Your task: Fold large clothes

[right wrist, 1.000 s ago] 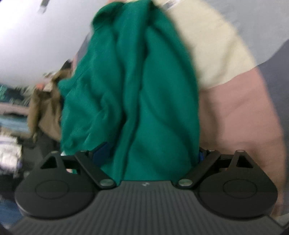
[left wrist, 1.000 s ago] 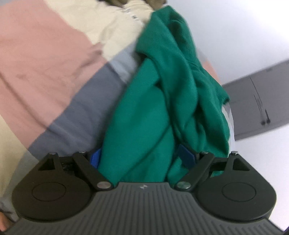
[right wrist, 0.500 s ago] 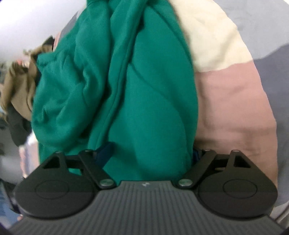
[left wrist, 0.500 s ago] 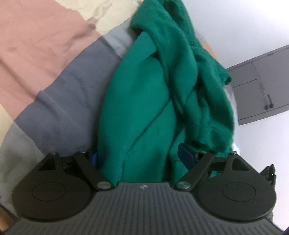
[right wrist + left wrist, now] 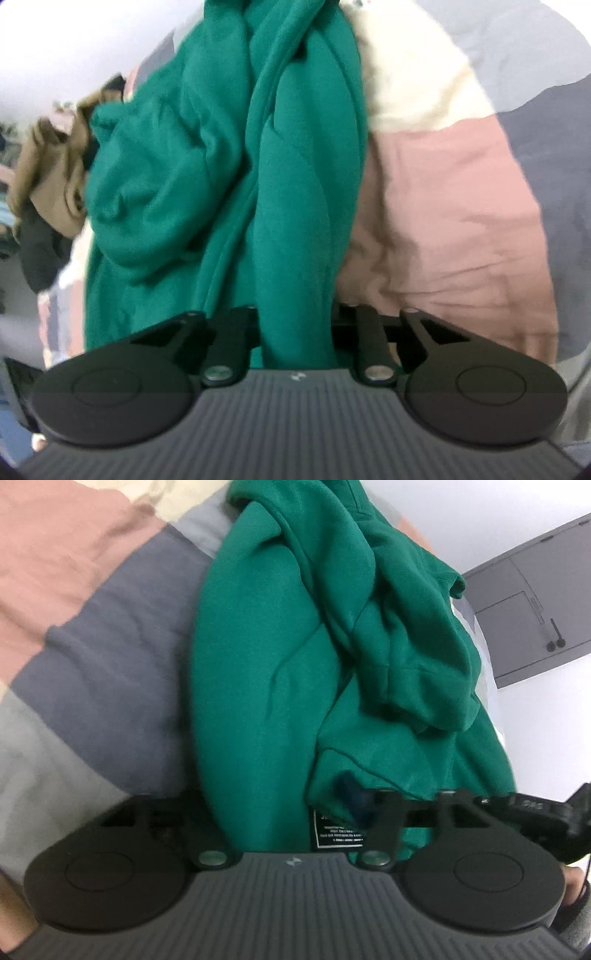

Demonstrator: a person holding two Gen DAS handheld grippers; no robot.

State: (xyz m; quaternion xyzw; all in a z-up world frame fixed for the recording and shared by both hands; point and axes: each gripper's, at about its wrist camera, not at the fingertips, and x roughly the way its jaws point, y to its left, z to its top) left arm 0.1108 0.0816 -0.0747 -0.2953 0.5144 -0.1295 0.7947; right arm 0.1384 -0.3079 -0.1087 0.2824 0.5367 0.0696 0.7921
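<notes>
A green sweatshirt (image 5: 266,672) hangs bunched from my left gripper (image 5: 291,805), which is shut on its fabric; a black label (image 5: 338,830) shows near the jaws and one blue finger pad (image 5: 352,794) peeks out. In the right wrist view the same green sweatshirt (image 5: 295,206) hangs in twisted folds from my right gripper (image 5: 295,328), which is shut on it. The finger pads there are hidden by cloth. The garment is held above a patchwork bedcover (image 5: 92,620).
The bedcover has pink, cream, grey and dark blue-grey patches (image 5: 443,206). A brown garment (image 5: 51,181) lies in a pile at the left of the right wrist view. A grey cabinet door (image 5: 528,605) stands on a white wall. The other gripper's black tip (image 5: 546,812) shows at the right.
Both grippers have moved with the sweatshirt still gripped; the garment fills more of both views. The black label and the other gripper's tip have come into the left wrist view.
</notes>
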